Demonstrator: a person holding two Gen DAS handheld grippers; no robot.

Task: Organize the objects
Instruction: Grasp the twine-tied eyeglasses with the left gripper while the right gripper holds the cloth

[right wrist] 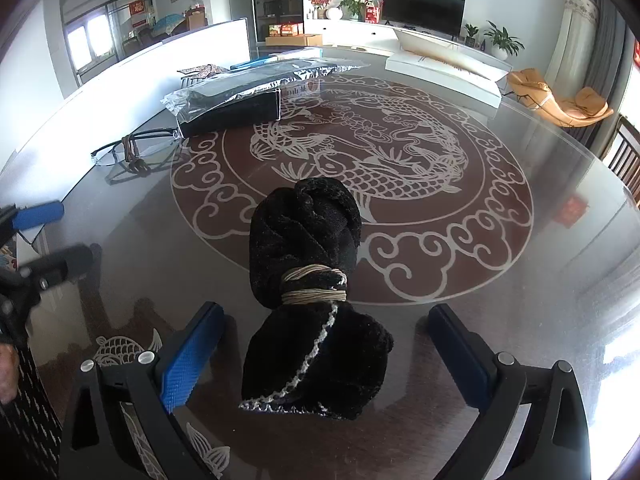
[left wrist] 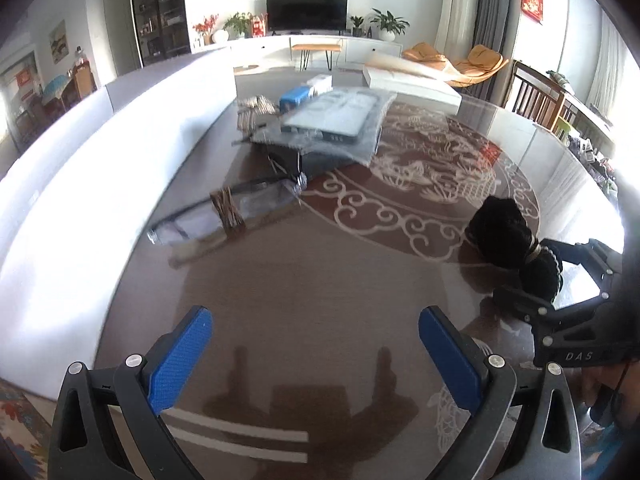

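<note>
I see my right gripper (right wrist: 322,356) spread wide, pads clear of the black tied cloth bundle (right wrist: 316,300) lying on the glass table (right wrist: 500,300) between them; my left gripper (left wrist: 316,356) apart, empty

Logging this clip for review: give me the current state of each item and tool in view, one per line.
Black cloth bundle: rolled, tied with tan cord, lying on the table between the right tool's fingers, not gripped.
Right tool: open, pads clear of the bundle.
Left tool: open, empty, over bare table.
Eyeglasses: on the table, cord wrapped around them.
Black box: closed, lying flat, plastic-wrapped packet on top.
Table: glass-topped, reflective.
</note>
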